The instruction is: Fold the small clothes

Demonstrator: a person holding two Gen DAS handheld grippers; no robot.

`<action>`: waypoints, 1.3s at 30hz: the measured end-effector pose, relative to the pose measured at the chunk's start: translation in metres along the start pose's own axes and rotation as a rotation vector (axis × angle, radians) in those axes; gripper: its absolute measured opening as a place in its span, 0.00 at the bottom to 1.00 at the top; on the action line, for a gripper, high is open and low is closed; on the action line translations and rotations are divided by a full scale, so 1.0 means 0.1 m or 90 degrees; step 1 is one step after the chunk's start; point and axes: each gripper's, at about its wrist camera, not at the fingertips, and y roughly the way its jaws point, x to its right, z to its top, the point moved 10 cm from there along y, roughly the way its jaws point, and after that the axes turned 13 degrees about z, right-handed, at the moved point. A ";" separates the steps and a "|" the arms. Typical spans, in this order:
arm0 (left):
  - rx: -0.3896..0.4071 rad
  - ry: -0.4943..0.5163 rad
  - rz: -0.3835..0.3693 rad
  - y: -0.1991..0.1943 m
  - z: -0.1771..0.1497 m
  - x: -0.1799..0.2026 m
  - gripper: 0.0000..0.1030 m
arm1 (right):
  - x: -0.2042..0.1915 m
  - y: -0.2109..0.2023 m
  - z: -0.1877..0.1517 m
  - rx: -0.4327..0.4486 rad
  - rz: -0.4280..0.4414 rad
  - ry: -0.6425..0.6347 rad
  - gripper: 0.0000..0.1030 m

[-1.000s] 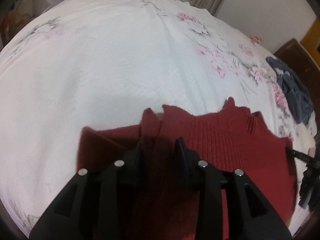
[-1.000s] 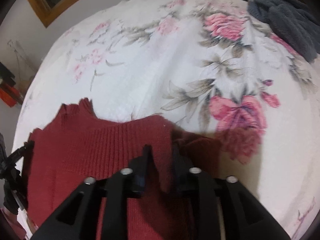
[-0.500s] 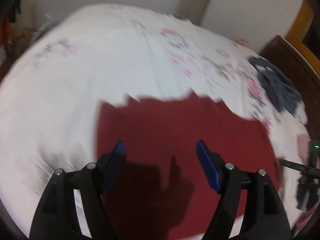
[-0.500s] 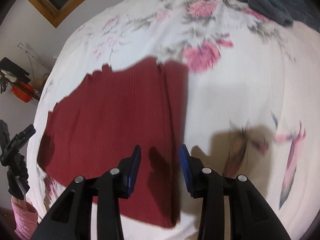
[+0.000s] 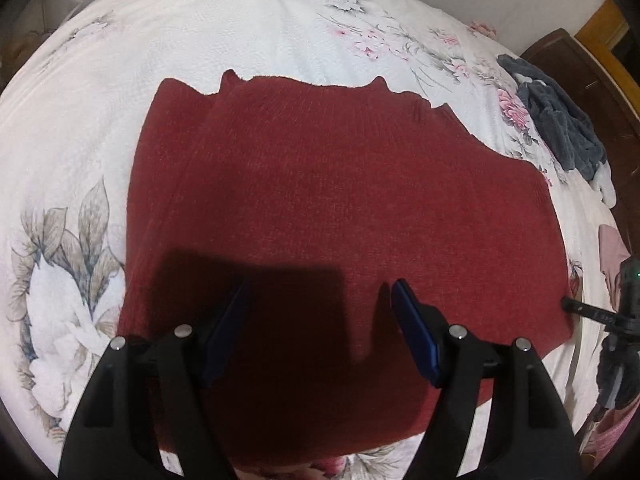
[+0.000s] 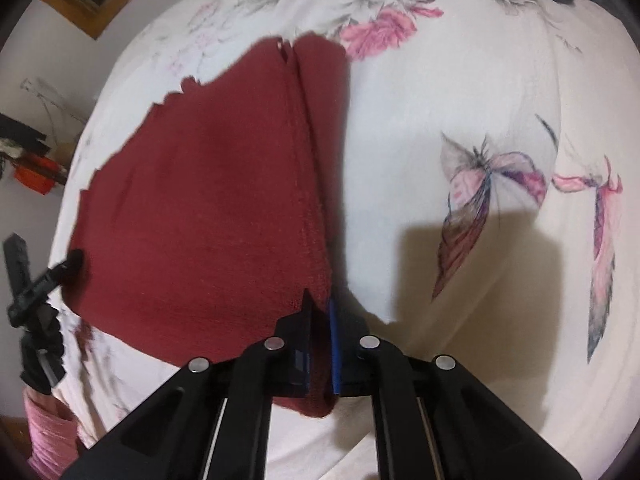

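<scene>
Right wrist: right gripper (image 6: 320, 312) jaws pinched on red sweater (image 6: 208, 208) edge.

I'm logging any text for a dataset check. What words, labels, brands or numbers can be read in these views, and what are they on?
None can be read.
Red sweater: no tag or print shows.
Bedspread: only flowers and butterflies, no lettering.
Grey garment: no label visible.
Left claw and right claw: plain black with blue pads, no markings.
Items by the wall: too small and blurred to tell.
</scene>
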 end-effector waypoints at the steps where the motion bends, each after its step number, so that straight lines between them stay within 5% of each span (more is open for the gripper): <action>1: 0.002 0.001 0.006 -0.01 0.00 0.00 0.70 | 0.00 0.01 -0.01 0.001 -0.001 -0.001 0.08; 4: 0.015 0.001 0.050 -0.16 -0.04 0.04 0.70 | -0.06 -0.01 0.00 0.008 0.014 -0.003 0.16; 9: 0.043 -0.027 0.058 -0.35 -0.18 0.17 0.79 | -0.13 -0.20 0.10 0.037 0.047 0.009 0.43; 12: 0.057 -0.029 0.098 -0.32 -0.30 0.20 0.80 | -0.10 -0.22 0.21 0.036 0.052 0.019 0.49; 17: 0.069 -0.007 0.055 -0.30 -0.28 0.32 0.80 | -0.05 -0.05 0.31 0.022 0.102 0.060 0.53; 22: 0.050 -0.026 0.012 -0.21 -0.30 0.27 0.82 | -0.03 0.18 0.34 0.021 0.139 0.096 0.50; 27: 0.045 -0.043 -0.017 -0.18 -0.33 0.26 0.84 | -0.14 0.24 0.37 0.019 0.122 0.070 0.24; 39: 0.041 -0.045 -0.025 -0.13 -0.33 0.28 0.86 | -0.06 0.29 0.33 0.026 0.112 0.079 0.19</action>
